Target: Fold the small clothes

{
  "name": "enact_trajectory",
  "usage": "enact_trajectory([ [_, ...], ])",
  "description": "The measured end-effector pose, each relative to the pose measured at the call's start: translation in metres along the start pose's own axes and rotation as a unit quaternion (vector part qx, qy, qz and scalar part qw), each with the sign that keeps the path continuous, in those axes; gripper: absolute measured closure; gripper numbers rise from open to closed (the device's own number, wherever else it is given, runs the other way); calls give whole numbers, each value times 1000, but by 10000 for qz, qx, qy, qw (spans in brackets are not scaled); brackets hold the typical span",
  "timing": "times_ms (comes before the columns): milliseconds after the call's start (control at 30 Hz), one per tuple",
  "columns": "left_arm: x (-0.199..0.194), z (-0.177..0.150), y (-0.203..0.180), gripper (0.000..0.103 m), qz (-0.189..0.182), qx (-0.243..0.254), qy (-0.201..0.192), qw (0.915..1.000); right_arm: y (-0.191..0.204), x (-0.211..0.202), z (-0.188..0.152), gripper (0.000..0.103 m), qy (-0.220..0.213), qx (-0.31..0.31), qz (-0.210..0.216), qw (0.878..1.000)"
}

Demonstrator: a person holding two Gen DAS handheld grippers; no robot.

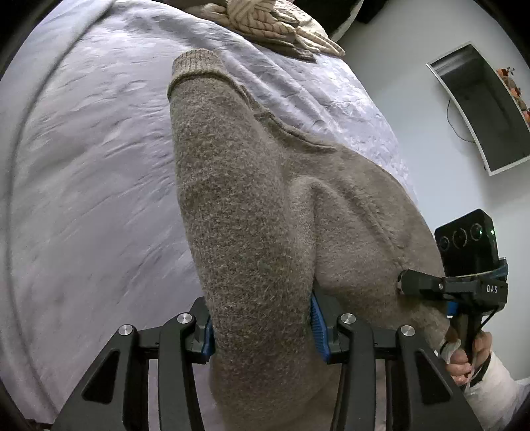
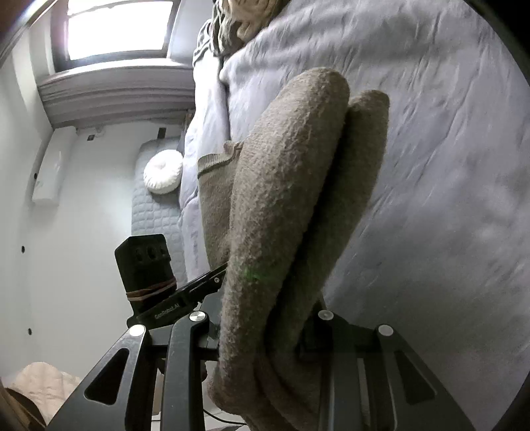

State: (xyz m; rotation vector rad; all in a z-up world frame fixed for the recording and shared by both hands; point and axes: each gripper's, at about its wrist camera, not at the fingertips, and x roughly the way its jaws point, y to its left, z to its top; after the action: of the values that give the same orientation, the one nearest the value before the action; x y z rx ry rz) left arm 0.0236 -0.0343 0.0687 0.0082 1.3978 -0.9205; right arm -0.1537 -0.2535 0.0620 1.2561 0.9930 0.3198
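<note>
A fuzzy grey-brown knit sweater (image 1: 251, 205) is held up over a bed with a pale lavender cover (image 1: 82, 165). My left gripper (image 1: 261, 328) is shut on a thick fold of it, its blue pads pressed on both sides. In the left wrist view my right gripper (image 1: 402, 281) grips the sweater's right edge. In the right wrist view my right gripper (image 2: 261, 335) is shut on bunched folds of the sweater (image 2: 285, 199), which drape over its jaws and hide the fingertips. My left gripper (image 2: 218, 275) shows there, pinching the sweater's left side.
A pile of striped beige clothes (image 1: 265, 23) lies at the far end of the bed. A wall screen (image 1: 480, 106) hangs to the right. A window (image 2: 116, 30), a round white cushion (image 2: 164, 170) and a cream cloth (image 2: 43, 384) on the floor show in the right wrist view.
</note>
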Motion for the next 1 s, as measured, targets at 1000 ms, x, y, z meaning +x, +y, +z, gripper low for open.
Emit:
enact_trajectory([
  [1000,-41,-113,100,51,1873,-451,77,9812,2,90,-71,65,121,-838,-3621,9283],
])
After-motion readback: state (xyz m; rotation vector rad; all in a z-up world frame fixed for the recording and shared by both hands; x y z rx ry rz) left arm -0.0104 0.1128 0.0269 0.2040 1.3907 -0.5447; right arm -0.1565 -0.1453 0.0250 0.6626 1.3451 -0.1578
